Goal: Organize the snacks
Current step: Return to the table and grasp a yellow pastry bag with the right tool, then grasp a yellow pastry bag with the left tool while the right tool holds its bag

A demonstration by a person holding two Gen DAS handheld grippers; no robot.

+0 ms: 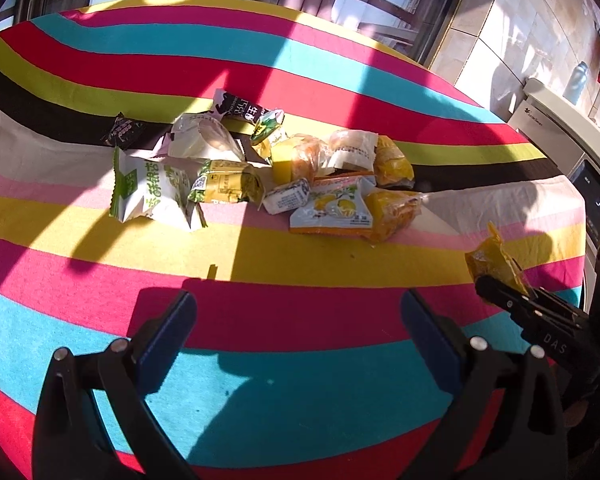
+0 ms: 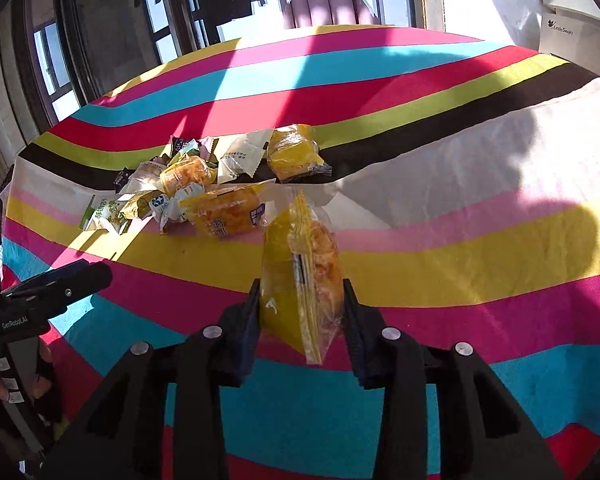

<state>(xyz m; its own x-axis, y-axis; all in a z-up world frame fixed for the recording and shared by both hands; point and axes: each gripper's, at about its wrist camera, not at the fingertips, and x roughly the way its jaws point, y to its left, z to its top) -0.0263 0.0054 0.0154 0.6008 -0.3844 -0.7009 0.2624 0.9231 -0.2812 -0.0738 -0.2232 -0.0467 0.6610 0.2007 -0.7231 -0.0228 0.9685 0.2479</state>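
A pile of wrapped snacks [image 1: 260, 168] lies mid-table on the striped cloth; it also shows in the right wrist view [image 2: 204, 188]. It holds green-and-white packets [image 1: 148, 188], yellow cake packets [image 1: 392, 160] and a black-and-white packet [image 1: 236, 108]. My right gripper [image 2: 300, 304] is shut on a yellow cake packet [image 2: 296, 280] and holds it above the cloth, right of the pile; it shows in the left wrist view [image 1: 496, 268]. My left gripper [image 1: 298, 312] is open and empty, above the cloth in front of the pile.
The striped tablecloth [image 1: 300, 380] covers the table. A white washing machine [image 1: 560, 120] stands beyond the table's right edge, with a bottle [image 1: 576, 80] on it. Windows and curtains lie behind the far edge.
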